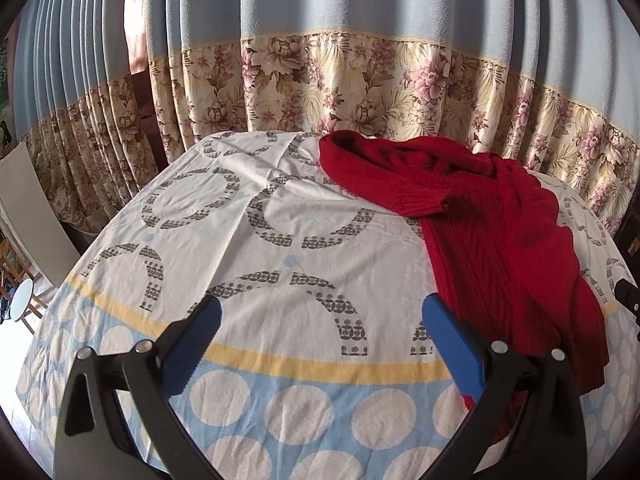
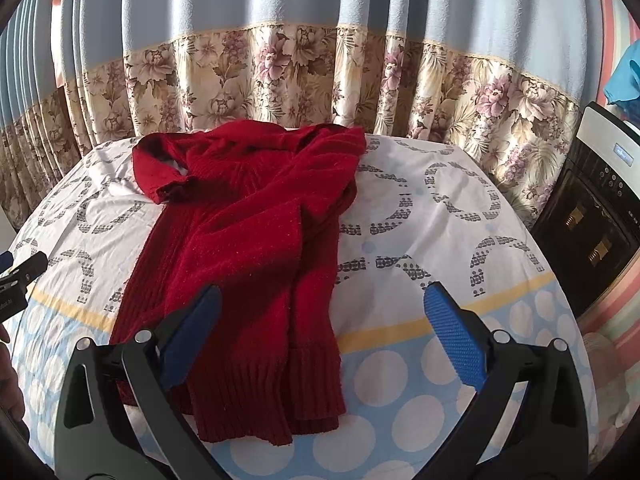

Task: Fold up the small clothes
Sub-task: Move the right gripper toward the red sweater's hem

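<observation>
A red knit sweater point(image 2: 248, 248) lies rumpled and partly folded lengthwise on the patterned cloth that covers the table point(image 2: 440, 216), its ribbed hem toward me and a sleeve cuff at the far left. In the left wrist view the sweater point(image 1: 500, 240) runs down the right side. My left gripper point(image 1: 322, 312) is open and empty above the cloth, just left of the sweater's edge. My right gripper point(image 2: 322, 304) is open and empty above the sweater's lower right part. The left gripper's tip also shows in the right wrist view point(image 2: 24, 272).
Blue curtains with a floral band point(image 1: 340, 80) hang right behind the table. A black and white appliance point(image 2: 592, 220) stands at the right. A white panel point(image 1: 28, 208) and a small white stool point(image 1: 20, 300) are at the left.
</observation>
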A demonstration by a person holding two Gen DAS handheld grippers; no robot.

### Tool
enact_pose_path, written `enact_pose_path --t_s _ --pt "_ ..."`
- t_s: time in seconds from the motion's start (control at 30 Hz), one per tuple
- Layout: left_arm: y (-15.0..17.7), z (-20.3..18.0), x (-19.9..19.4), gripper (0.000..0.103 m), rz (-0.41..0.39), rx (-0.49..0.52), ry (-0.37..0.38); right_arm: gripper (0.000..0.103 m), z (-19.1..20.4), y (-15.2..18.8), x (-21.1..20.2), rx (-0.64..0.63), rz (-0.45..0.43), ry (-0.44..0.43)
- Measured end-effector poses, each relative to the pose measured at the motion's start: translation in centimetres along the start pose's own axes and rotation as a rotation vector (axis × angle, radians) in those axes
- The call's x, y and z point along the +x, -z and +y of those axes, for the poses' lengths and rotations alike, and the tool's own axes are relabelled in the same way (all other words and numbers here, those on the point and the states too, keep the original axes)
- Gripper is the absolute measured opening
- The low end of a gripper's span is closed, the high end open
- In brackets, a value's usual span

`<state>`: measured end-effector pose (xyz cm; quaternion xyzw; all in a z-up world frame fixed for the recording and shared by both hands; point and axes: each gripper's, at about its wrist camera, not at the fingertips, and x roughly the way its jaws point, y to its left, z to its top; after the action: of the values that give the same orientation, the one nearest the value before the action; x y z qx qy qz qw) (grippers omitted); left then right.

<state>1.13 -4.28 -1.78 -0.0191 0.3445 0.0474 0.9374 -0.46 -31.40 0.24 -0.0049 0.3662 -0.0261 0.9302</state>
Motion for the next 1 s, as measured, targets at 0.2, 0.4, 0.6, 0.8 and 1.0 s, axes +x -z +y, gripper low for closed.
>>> enact_pose_path --t_s 0.2,0.4,0.6,0.8,1.0 --pt "-0.3 0.3 0.3 0.101 0.003 -0.011 0.000 0.100 0.2 -0.1 0.7 -0.006 0.011 -0.004" --pt "-0.4 0.6 0.4 0.101 0.002 -0.016 -0.002 0.100 0.5 -0.5 1.5 -0.022 0.015 -0.003" --pt "-0.4 1.0 0.5 0.101 0.000 -0.016 -0.009 0.100 0.8 -1.2 2.3 -0.034 0.015 -0.011" --pt "-0.5 1.1 0.6 0.101 0.005 -0.016 -0.016 0.100 1.2 -1.9 3.1 -0.051 0.017 -0.015" --pt "-0.4 1.1 0.8 0.101 0.004 -0.014 -0.012 0.100 1.5 -2.4 3.7 -0.060 0.022 -0.018"
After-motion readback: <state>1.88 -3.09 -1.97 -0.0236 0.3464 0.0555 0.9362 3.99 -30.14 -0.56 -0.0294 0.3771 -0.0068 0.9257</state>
